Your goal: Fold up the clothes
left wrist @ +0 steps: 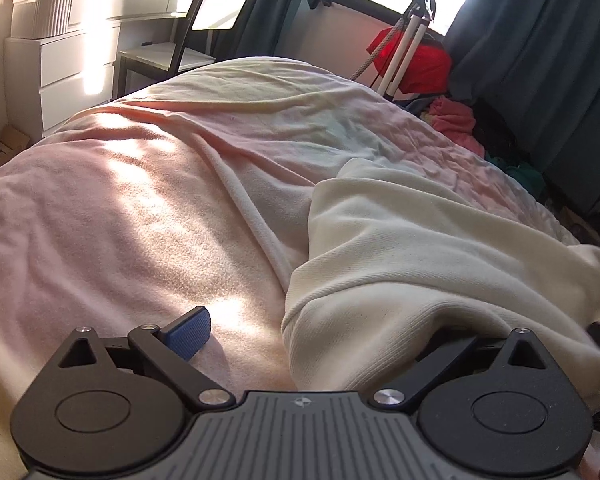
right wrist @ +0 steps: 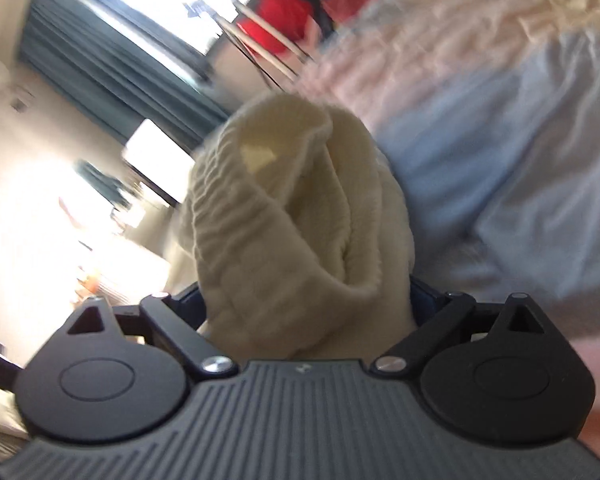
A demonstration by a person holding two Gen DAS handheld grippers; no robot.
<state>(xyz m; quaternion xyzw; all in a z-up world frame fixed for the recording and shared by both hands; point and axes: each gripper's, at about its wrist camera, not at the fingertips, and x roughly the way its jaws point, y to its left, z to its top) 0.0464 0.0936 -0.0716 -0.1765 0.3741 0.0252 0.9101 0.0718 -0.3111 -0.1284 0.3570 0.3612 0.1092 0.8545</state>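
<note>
A cream knit garment (left wrist: pixel 420 248) lies on the pink blanket (left wrist: pixel 120 208) of the bed, on the right of the left wrist view. My left gripper (left wrist: pixel 300 336) is open: its left blue pad (left wrist: pixel 190 332) rests bare on the blanket, and the cloth drapes over the right finger and hides it. In the blurred, tilted right wrist view my right gripper (right wrist: pixel 308 300) is shut on a bunched ribbed part of the cream garment (right wrist: pixel 284 208) and holds it up off the bed.
White drawers (left wrist: pixel 60 60) and a dark chair (left wrist: pixel 168 52) stand beyond the bed's far left. A red item (left wrist: pixel 416 60), a white stand (left wrist: pixel 404 48) and a clothes pile (left wrist: pixel 456 120) sit by the curtained window. Light blue bedding (right wrist: pixel 520 168) lies at right.
</note>
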